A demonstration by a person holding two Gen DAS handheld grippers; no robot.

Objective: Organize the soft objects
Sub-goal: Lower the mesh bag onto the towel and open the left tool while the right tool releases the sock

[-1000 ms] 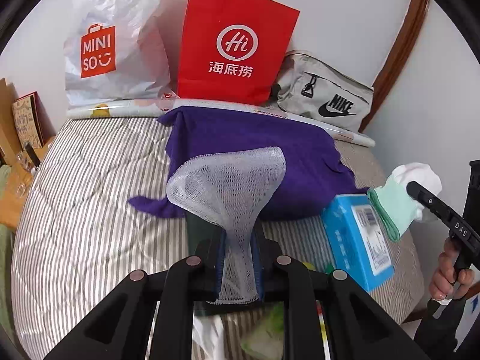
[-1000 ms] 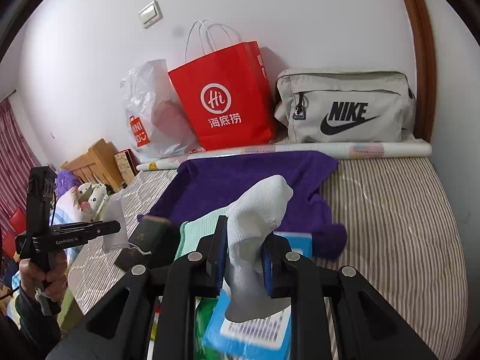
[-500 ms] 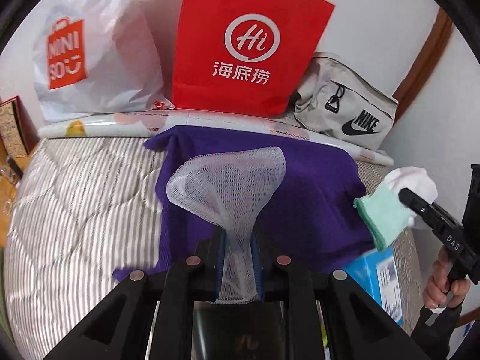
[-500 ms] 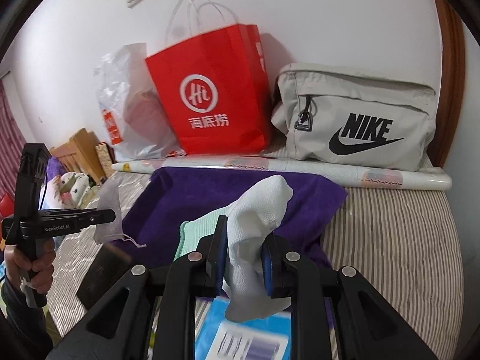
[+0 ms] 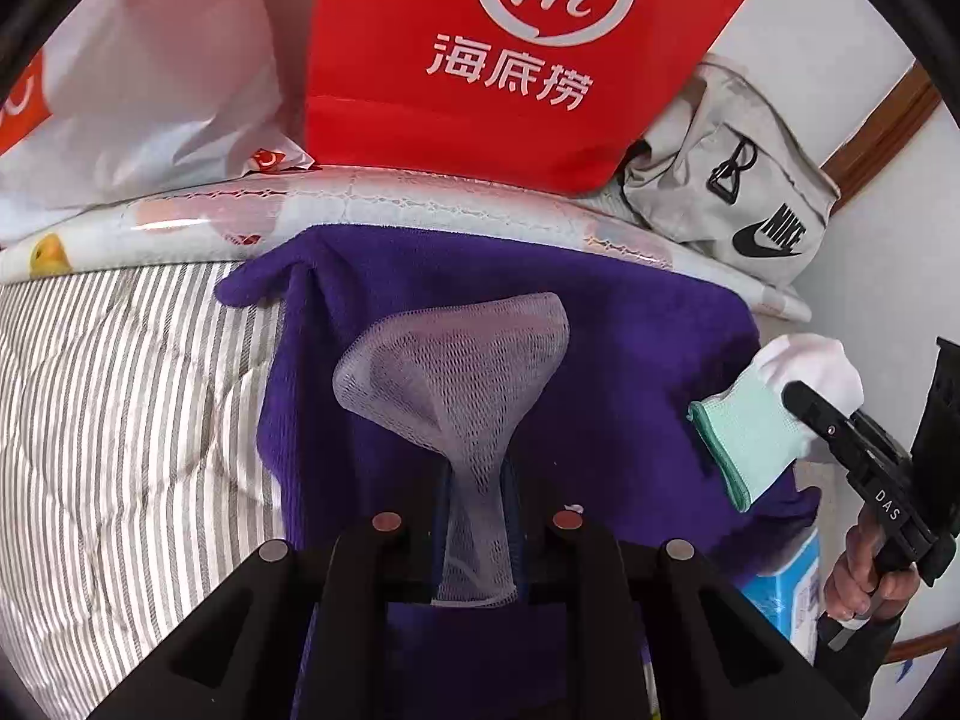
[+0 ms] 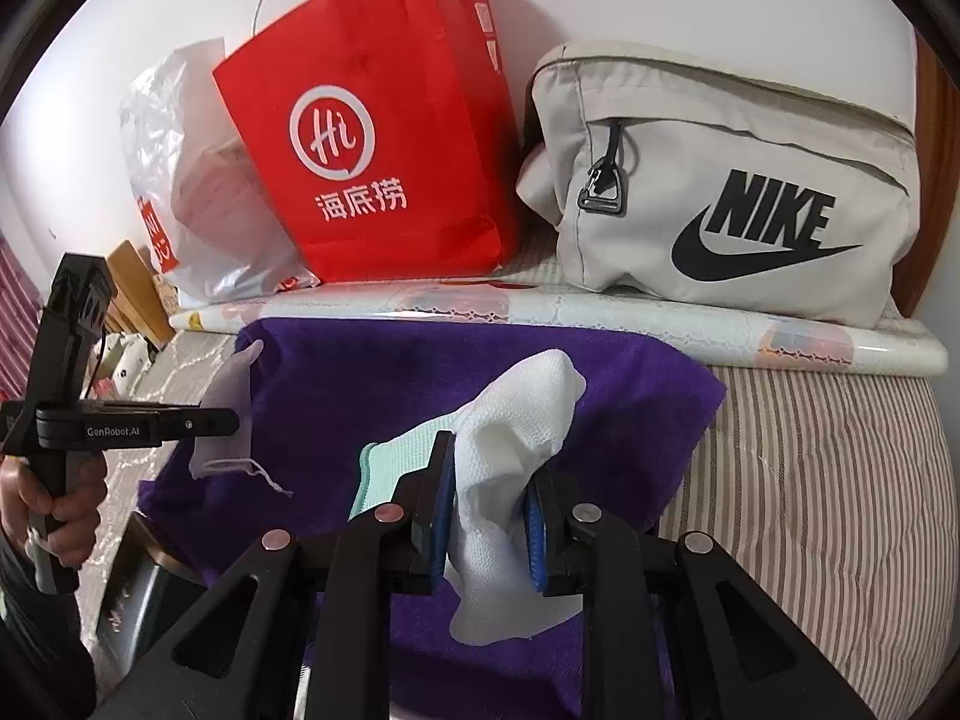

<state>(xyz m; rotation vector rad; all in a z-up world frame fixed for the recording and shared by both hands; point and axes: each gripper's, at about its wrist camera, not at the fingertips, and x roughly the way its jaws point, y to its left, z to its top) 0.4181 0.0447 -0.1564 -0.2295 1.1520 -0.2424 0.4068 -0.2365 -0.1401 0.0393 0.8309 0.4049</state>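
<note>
My left gripper (image 5: 477,516) is shut on a white mesh pouch (image 5: 462,372) and holds it above the purple towel (image 5: 630,330) spread on the striped bed. My right gripper (image 6: 489,510) is shut on a white and mint-green sock (image 6: 516,420), also above the purple towel (image 6: 372,372). The sock shows in the left wrist view (image 5: 762,420) at the towel's right edge. The mesh pouch shows in the right wrist view (image 6: 231,414) at the towel's left edge.
A red paper bag (image 6: 372,138), a white plastic bag (image 6: 180,180) and a grey Nike bag (image 6: 726,180) stand against the wall behind a rolled sheet (image 6: 600,318). A blue box (image 5: 786,588) lies at the towel's near right. The striped mattress (image 5: 120,420) extends left.
Both grippers have moved forward toward the wall, from near the bed's front edge and the blue box to over the purple towel. Each still holds its item.
</note>
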